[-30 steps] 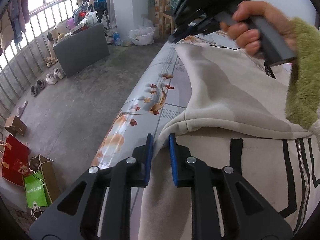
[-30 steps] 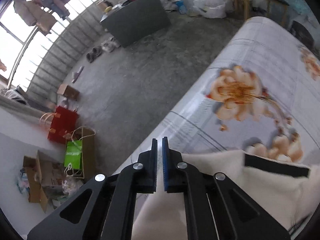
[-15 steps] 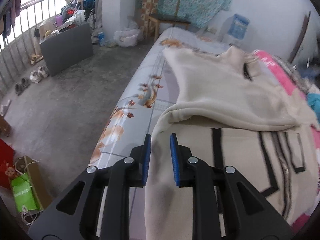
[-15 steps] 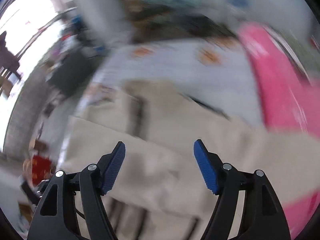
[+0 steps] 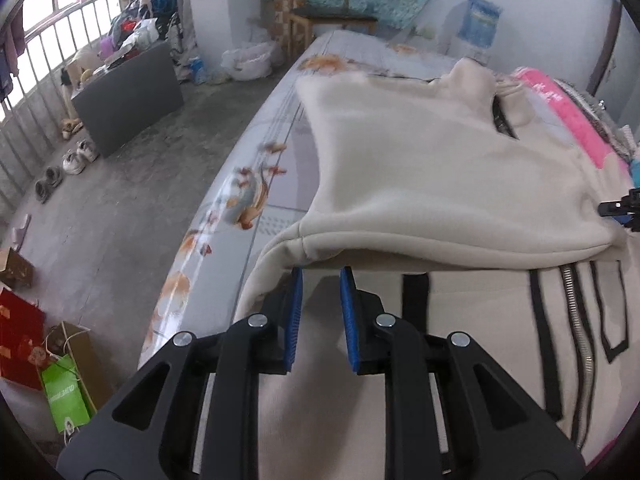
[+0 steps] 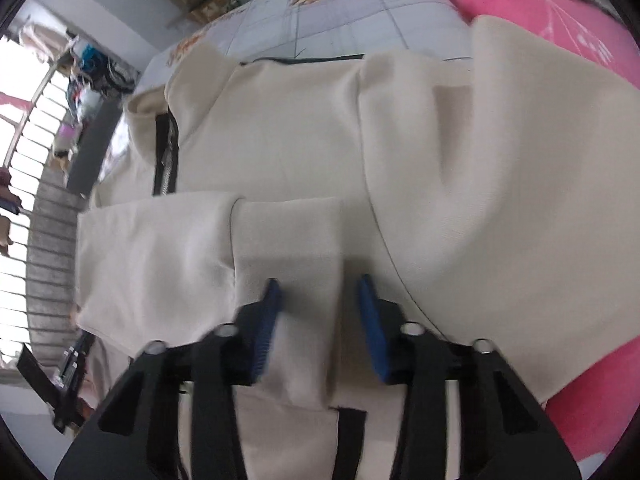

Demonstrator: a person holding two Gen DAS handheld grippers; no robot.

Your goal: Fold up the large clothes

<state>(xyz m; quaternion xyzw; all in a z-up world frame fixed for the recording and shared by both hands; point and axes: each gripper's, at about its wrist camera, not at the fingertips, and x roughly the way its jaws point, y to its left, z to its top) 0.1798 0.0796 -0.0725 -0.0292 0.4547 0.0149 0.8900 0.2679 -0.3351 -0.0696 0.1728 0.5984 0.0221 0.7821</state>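
Note:
A cream zip jacket (image 5: 440, 168) with black trim and a metal zipper (image 5: 576, 320) lies on a bed, its upper part folded over the body. My left gripper (image 5: 320, 280) is at the jacket's left side. Its blue pads stand narrowly apart, their tips tucked under the folded edge and pinching cloth. In the right wrist view the jacket (image 6: 500, 160) fills the frame. My right gripper (image 6: 320, 300) points down over a flat cream sleeve band (image 6: 292, 240). Its jaws are closing, with the band between them and the pads not pressing on it.
The bed has a pale floral sheet (image 5: 256, 184), and its left edge drops to a concrete floor (image 5: 120, 208). A pink blanket (image 6: 580, 380) lies along the jacket's far side. Paper bags (image 5: 64, 392), shoes and a grey cabinet (image 5: 128, 112) stand on the floor.
My right gripper let go of the cloth at the bed's edge, opened wide and swung over the jacket's middle, then narrowed. The hand holding it has left the left wrist view.

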